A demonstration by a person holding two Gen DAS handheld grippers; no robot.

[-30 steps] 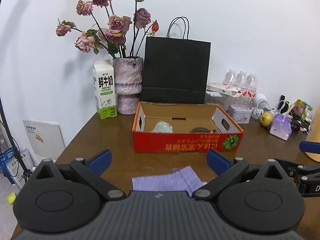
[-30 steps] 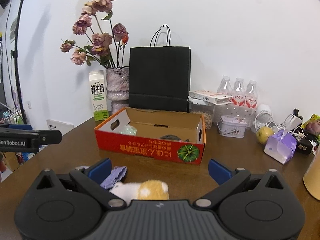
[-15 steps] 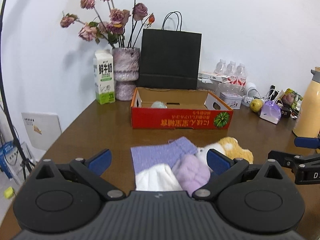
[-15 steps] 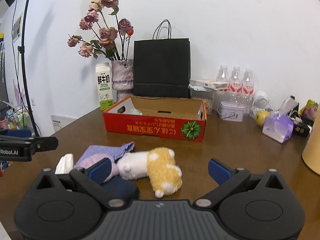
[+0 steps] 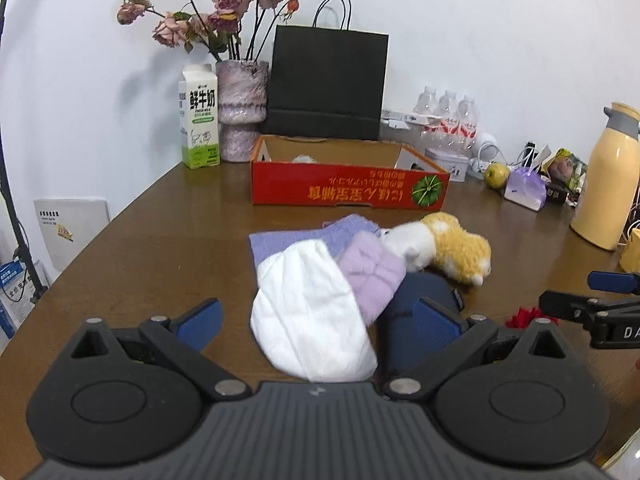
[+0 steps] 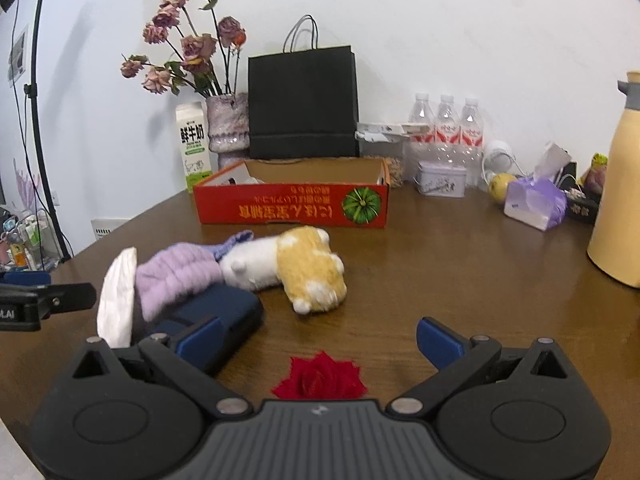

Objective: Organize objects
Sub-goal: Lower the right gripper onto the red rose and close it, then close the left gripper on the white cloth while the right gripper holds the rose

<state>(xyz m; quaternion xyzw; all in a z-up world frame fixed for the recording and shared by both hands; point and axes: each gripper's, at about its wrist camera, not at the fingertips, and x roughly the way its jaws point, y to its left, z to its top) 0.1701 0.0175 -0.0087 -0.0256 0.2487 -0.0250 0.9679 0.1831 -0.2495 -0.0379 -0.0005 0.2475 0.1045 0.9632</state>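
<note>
A pile lies on the brown table: a white cloth [image 5: 312, 312], a lilac fuzzy item [image 5: 370, 276], a purple cloth [image 5: 296, 236], a dark blue case [image 5: 420, 296] and a white-and-orange plush toy [image 5: 444, 248]. My left gripper [image 5: 318, 320] stands open just short of the white cloth. In the right wrist view the plush toy [image 6: 304, 268], the lilac item [image 6: 176, 276], the blue case [image 6: 224, 316] and a red fabric flower [image 6: 320, 378] lie ahead. The flower rests between the fingers of my open right gripper [image 6: 320, 338]. A red cardboard box [image 5: 348, 190] stands behind the pile.
Along the back wall stand a milk carton [image 5: 199, 116], a vase of dried roses [image 5: 242, 108], a black paper bag [image 5: 326, 84] and water bottles [image 5: 448, 116]. A yellow flask [image 5: 608, 176], a purple tissue pack [image 6: 534, 200] and an apple [image 6: 500, 184] sit at the right.
Both grippers have pulled back from the red box toward the near table edge. The pile, then the red flower, has come into view; both grippers stay open.
</note>
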